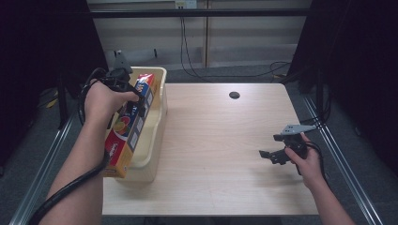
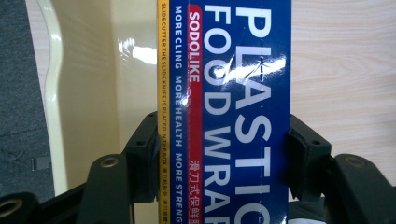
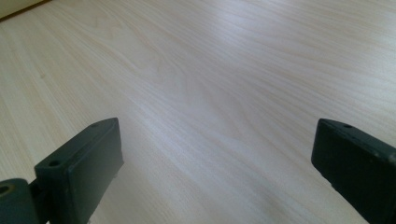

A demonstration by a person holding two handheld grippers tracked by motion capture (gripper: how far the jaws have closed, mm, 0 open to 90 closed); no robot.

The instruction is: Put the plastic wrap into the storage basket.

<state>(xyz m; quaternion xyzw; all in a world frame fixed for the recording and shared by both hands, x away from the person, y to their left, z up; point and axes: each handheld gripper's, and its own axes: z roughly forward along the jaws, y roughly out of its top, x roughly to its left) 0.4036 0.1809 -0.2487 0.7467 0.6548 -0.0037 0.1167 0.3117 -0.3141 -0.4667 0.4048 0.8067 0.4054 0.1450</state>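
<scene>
Two claws are in your hands, and each has its own job right now. Your left claw (image 1: 136,104) is squeezed tight on the long sides of the wrap box (image 1: 129,126), with a pad (image 2: 142,154) pressing on each side. The box is long and blue, and it lies tilted in the cream bin (image 1: 157,123) at the left edge of the table (image 1: 220,140). Its far end points into the bin, and its near end sticks out past the bin's near wall. To do this step well, I think you should keep the squeeze firm and even, because the box looks smooth and shiny and could slip. Hold it near the middle so it does not tip. Move it slowly and keep it in line with the bin, so the ends do not catch on the rim. The bin may be light, so a hard push could slide it. Your right claw (image 1: 268,155) hangs low over the bare wood, well apart from the bin. Its jaws stand wide open and hold nothing. A dark hole (image 1: 234,95) sits near the far edge of the table, out of your way. Cables (image 1: 187,51) lie on the floor past the table. Nothing stands between your claws.
</scene>
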